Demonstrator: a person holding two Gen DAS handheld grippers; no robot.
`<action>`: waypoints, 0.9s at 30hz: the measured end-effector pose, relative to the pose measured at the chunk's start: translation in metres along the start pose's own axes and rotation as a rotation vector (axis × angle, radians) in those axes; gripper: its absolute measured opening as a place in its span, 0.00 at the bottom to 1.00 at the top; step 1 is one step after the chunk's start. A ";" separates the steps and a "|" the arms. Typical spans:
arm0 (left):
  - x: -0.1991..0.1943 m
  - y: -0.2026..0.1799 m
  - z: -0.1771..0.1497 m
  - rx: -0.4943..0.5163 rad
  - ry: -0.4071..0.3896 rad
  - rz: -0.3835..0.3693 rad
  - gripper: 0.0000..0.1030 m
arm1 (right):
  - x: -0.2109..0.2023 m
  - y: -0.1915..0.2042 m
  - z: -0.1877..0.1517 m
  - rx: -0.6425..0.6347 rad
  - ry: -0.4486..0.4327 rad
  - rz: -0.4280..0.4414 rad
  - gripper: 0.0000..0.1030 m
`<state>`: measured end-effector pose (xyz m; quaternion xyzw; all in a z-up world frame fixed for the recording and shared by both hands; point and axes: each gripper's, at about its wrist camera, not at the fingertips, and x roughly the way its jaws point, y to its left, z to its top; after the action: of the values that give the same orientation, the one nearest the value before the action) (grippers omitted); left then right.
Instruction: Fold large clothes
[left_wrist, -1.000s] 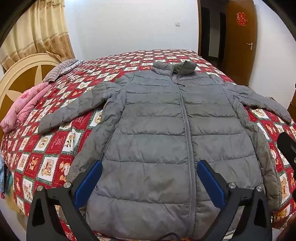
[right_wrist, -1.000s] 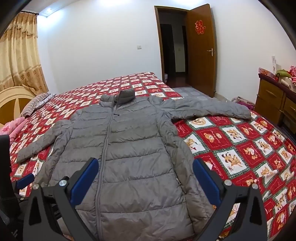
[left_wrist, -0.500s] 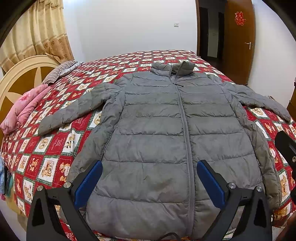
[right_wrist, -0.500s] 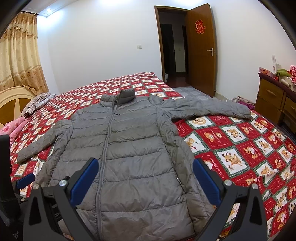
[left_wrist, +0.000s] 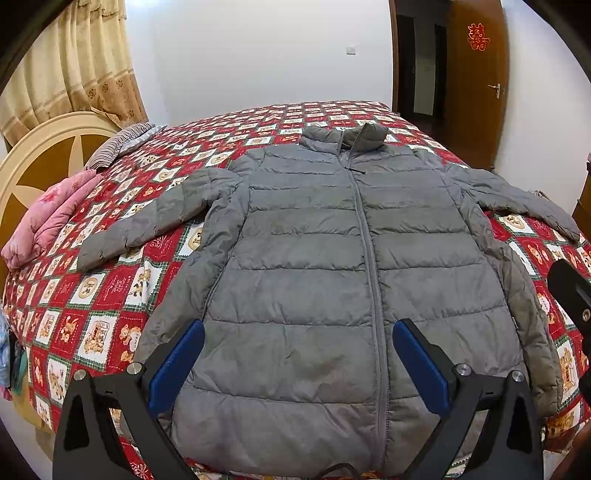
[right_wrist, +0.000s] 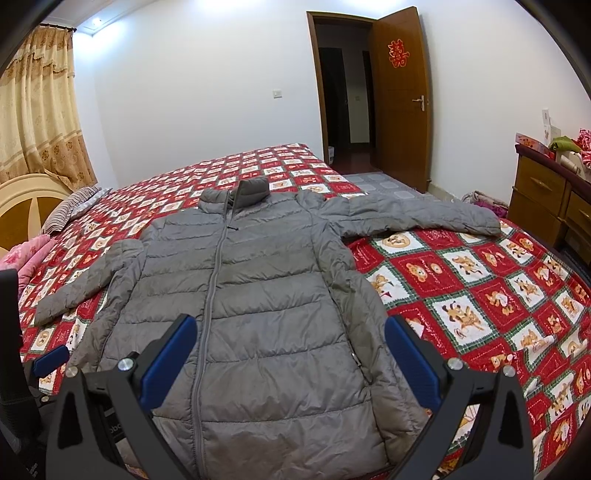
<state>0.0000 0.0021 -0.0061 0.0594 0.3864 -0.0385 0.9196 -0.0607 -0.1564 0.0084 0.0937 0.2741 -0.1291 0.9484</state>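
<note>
A grey puffer jacket (left_wrist: 332, 266) lies flat and zipped on the bed, collar far from me, hem near me, both sleeves spread out. It also shows in the right wrist view (right_wrist: 251, 306). My left gripper (left_wrist: 295, 332) hangs open and empty above the hem. My right gripper (right_wrist: 286, 325) is open and empty above the jacket's lower half. The left sleeve (left_wrist: 147, 218) points left. The right sleeve (right_wrist: 417, 218) stretches toward the bed's right edge.
The bed has a red checked quilt (right_wrist: 480, 295). A pink blanket (left_wrist: 48, 218) and a striped pillow (left_wrist: 118, 144) lie by the cream headboard (left_wrist: 33, 155). A wooden dresser (right_wrist: 550, 206) stands at the right, an open door (right_wrist: 402, 92) behind.
Both grippers stay open; the views have shifted only slightly, with the left one raised a little. The jacket has not moved.
</note>
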 end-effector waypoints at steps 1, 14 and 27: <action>0.000 0.000 0.000 0.000 -0.001 0.001 0.99 | 0.000 -0.001 0.000 0.001 -0.001 0.000 1.00; 0.000 0.000 0.000 0.000 -0.001 0.001 0.99 | 0.000 -0.001 -0.001 0.001 0.001 0.001 1.00; 0.000 -0.001 -0.001 0.001 0.000 0.001 0.99 | 0.001 0.000 -0.003 -0.002 0.007 0.003 1.00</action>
<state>-0.0004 0.0016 -0.0068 0.0600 0.3863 -0.0384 0.9196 -0.0610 -0.1562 0.0052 0.0938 0.2776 -0.1271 0.9476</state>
